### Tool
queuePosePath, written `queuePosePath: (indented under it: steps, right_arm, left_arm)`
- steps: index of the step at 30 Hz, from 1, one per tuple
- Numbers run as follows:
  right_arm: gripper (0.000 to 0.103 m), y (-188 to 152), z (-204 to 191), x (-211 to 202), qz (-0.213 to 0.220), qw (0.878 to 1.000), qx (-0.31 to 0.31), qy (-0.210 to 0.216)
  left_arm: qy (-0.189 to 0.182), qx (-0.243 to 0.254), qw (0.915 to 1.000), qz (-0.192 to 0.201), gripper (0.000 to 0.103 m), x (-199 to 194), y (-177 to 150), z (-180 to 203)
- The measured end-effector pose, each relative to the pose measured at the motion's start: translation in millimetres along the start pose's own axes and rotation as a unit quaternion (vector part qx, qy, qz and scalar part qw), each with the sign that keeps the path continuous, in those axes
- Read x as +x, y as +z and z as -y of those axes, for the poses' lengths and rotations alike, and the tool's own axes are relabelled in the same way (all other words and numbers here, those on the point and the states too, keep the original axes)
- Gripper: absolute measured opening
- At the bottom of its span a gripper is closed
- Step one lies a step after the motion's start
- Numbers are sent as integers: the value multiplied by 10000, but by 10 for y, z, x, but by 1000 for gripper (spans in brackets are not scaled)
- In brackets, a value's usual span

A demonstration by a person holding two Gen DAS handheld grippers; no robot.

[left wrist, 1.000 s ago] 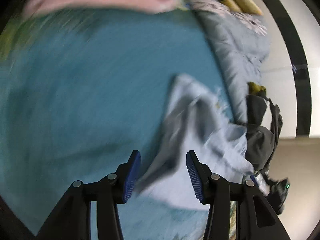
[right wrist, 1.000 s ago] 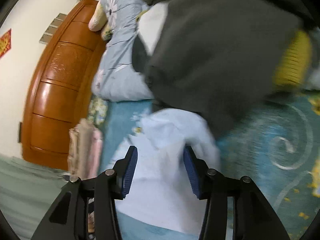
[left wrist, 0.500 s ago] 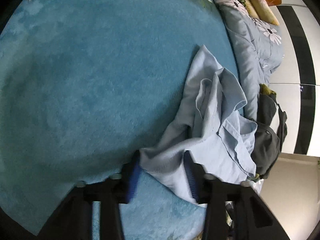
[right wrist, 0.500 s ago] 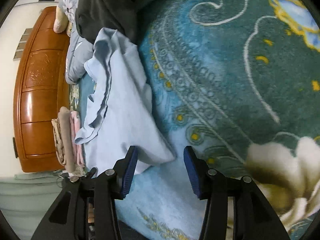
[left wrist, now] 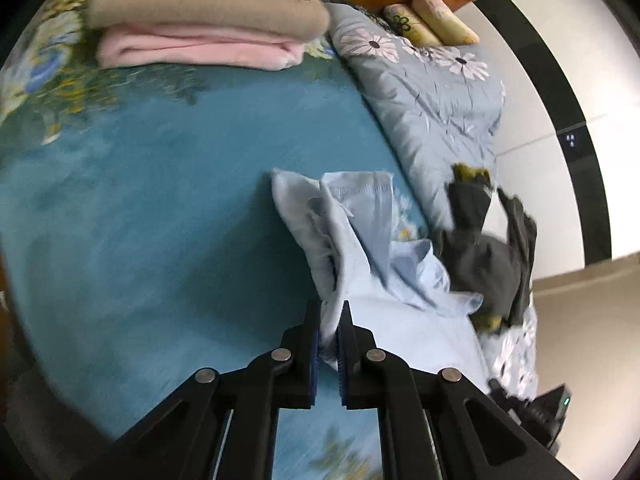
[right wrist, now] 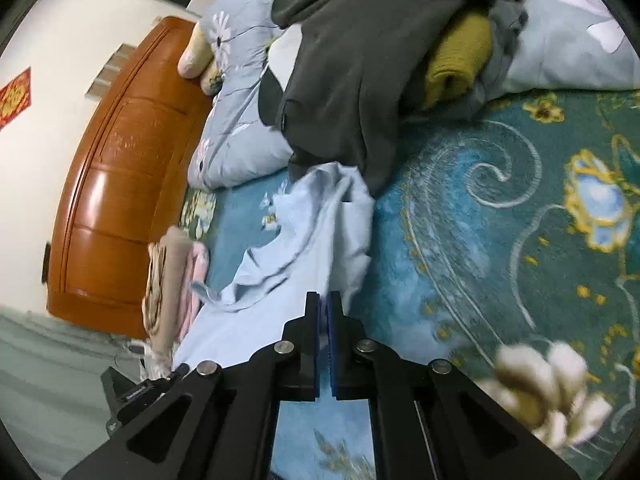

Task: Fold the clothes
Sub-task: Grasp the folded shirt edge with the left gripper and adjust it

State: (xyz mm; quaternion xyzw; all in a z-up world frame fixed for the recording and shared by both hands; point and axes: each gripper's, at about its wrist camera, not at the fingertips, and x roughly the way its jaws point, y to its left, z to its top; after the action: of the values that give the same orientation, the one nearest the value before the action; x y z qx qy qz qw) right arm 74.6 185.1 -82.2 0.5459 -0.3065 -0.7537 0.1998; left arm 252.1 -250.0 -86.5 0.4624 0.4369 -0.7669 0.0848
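A crumpled light blue shirt (left wrist: 360, 248) lies on the teal blanket (left wrist: 160, 200). My left gripper (left wrist: 329, 320) is shut on a bunched edge of the shirt, which rises between the blue pads. In the right wrist view the same shirt (right wrist: 304, 248) stretches from the dark clothes pile toward me, and my right gripper (right wrist: 323, 316) is shut on its near edge. The cloth hangs slack between the two grips.
A pile of dark grey and mustard clothes (right wrist: 380, 60) lies on the pale floral duvet (left wrist: 432, 100). Folded pink and beige blankets (left wrist: 200, 28) are stacked at the far side. A wooden headboard (right wrist: 120, 180) stands behind. The teal blanket has a floral pattern (right wrist: 520, 220).
Both grippers were open around the shirt's edges; both have now shut on the cloth and lifted it a little.
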Motion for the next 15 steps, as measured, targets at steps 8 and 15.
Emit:
queuePosePath:
  steps: [8,15]
  right_arm:
    - [0,-649,752,199,-963,9898,448,-953]
    - [3,-419,503,293,-791,9933,-78,-843]
  left_arm:
    - [535,-673,9932,-779,9,168,-384,-803]
    - [939,199,9942,-491,17,-29,-210,-593]
